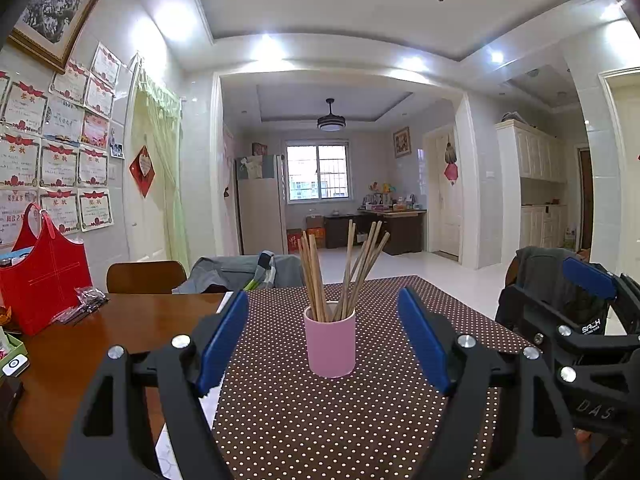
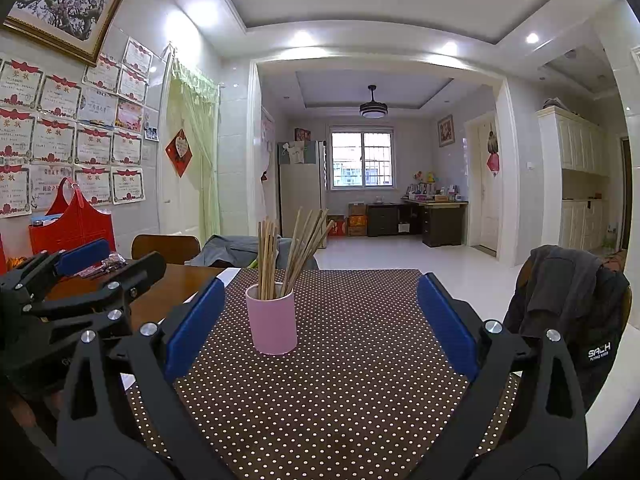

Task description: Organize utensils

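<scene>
Nearest the lens, the left gripper [image 1: 322, 344] is spreading its two matte black plastic arms wide, each one studded with shiny round bolt heads and ending in a flat, smooth blue pad. Its fingers [image 1: 222, 340] are standing well apart with nothing between them and nothing touching them. They are framing the pink cup [image 1: 330, 342] without reaching it. The cup is a plain smooth cylinder, standing upright on the brown tablecloth [image 1: 360, 420], a fabric dotted all over with small white spots. A bunch of thin, pale wooden chopsticks [image 1: 344, 272] is sitting in the cup, their straight sticks fanning out to both sides above the rim.

In the right wrist view, the right gripper [image 2: 320, 320] is likewise hanging fully spread and empty above the cloth, the cup lying just left of its midline, nearer its left finger and clear of both pads. The left gripper is showing at the left edge there, beside it.

The cloth is covering part of a glossy reddish-brown wooden table [image 1: 80, 360]. A stiff red bag [image 1: 46, 276] with looped handles is standing at the table's far left, and a dark jacket [image 2: 568, 300] is draping loosely over a chair back at the right.
</scene>
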Motion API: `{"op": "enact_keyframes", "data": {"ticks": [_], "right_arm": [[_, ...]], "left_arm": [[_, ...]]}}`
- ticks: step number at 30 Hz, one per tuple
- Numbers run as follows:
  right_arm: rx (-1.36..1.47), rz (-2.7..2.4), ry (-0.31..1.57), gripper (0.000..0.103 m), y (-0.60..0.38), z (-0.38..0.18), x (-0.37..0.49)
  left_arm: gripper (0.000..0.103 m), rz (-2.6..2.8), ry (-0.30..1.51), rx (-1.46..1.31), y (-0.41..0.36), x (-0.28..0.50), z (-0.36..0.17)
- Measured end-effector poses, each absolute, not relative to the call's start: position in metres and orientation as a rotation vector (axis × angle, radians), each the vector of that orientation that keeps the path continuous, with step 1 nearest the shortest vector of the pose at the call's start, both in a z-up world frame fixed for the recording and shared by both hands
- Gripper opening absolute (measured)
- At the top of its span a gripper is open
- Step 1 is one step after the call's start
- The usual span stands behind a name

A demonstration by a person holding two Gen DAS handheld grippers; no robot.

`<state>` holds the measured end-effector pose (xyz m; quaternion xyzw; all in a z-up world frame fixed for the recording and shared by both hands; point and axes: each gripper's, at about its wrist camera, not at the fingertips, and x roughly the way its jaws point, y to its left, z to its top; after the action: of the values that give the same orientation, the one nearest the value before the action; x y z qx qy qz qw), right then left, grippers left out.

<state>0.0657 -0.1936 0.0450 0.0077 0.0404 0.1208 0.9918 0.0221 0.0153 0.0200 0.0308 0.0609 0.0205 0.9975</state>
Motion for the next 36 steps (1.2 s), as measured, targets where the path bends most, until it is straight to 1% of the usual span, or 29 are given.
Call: {"op": "enact_keyframes", "data": {"ticks": [36], "right_arm": [[0.026,0.245,0.097,0.095,-0.1885,0.0463,0.0691]], "left_arm": [[0.076,0.043,0.121,0.068,0.0151,0.0296,0.0212]]}}
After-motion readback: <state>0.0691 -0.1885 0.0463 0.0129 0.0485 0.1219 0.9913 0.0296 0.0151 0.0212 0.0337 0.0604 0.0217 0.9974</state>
